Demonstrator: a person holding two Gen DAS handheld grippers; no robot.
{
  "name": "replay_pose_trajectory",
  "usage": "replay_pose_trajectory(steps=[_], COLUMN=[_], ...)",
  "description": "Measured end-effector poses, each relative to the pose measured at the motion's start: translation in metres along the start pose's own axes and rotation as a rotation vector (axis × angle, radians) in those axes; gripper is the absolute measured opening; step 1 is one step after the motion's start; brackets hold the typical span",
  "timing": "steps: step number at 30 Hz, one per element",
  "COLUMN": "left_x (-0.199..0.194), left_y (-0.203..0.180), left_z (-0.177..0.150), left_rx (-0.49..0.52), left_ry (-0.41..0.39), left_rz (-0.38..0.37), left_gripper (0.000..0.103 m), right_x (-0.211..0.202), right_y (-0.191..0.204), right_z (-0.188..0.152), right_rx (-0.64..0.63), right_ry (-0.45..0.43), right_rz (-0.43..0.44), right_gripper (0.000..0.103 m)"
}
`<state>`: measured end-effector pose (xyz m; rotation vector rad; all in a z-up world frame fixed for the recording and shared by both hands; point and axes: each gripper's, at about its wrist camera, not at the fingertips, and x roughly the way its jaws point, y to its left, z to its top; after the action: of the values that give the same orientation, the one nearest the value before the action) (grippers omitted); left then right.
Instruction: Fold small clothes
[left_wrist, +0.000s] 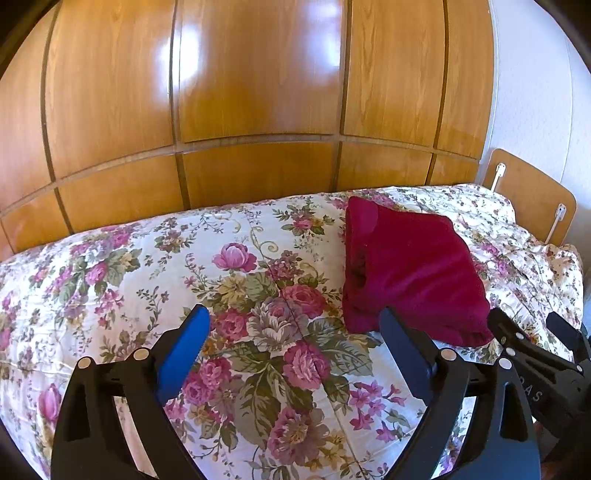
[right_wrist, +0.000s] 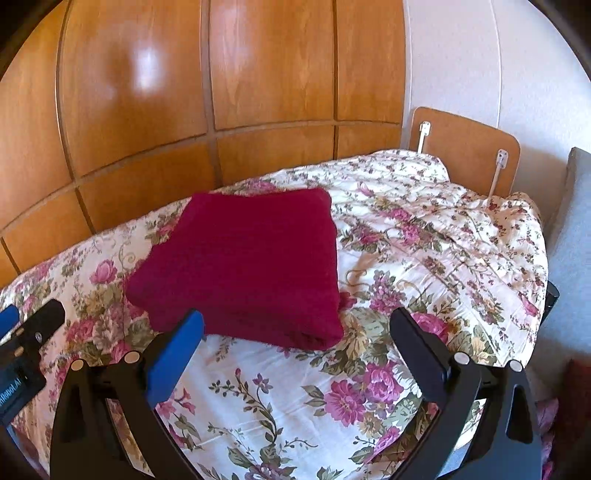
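Lying folded into a thick, roughly square bundle, the dark red garment (right_wrist: 243, 266) is resting on the floral bedspread (right_wrist: 388, 398), toward the far side of the bed and close to the wooden wardrobe doors (right_wrist: 140, 110) that are running along behind it. Its layered fold edges are showing along the near side, and one corner is sticking out a little at the left. I am holding my right gripper (right_wrist: 295, 336) just near of the bundle with its fingers spread wide apart; the blue pad (right_wrist: 173, 354) of the left finger is sitting at the garment's near edge, but nothing is lying between the fingers except bedspread, and I am not gripping the cloth. I am holding my left gripper (left_wrist: 295, 332) to the left of the bundle, its jaws also standing wide, with only printed roses showing between them; its right finger (left_wrist: 406, 350) is overlapping the garment's near left corner in the left wrist view, and I cannot tell whether it is touching. Further right, at the end of the bed, a wooden headboard (right_wrist: 465, 147) is standing against the white wall (right_wrist: 461, 55), and a grey upholstered edge (right_wrist: 576, 221) is showing at the far right.
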<state>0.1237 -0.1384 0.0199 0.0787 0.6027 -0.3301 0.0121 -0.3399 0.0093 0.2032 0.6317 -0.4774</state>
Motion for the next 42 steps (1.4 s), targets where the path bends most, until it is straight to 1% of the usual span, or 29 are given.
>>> replay_pose_trajectory(steps=[5,10,20,29,42], left_x=[-0.002,0.0,-0.002,-0.006,-0.009], left_y=[0.0,0.001,-0.002,-0.002,-0.006], left_z=[0.0,-0.001,-0.001,0.0,0.003], left_rx=[0.0,-0.004,0.006,0.005,0.02], left_ry=[-0.007,0.005,0.0,-0.011,-0.007], left_rz=[0.001,0.003,0.003,0.003,-0.009], left_gripper=[0.092,0.092,0.092,0.092,0.092], right_x=[-0.002,-0.003,-0.002,-0.004,-0.001], right_y=[0.003,0.005,0.005,0.009,0.009], right_z=[0.003,0.0,-0.001,-0.001,-0.003], right_rx=[-0.012,-0.024,-0.03,-0.043,-0.031], right_ry=[-0.009,-0.011,-0.005,-0.016,-0.008], right_rz=[0.003,0.005,0.016,0.019,0.026], right_gripper=[0.101,0.101,0.101,0.101,0.101])
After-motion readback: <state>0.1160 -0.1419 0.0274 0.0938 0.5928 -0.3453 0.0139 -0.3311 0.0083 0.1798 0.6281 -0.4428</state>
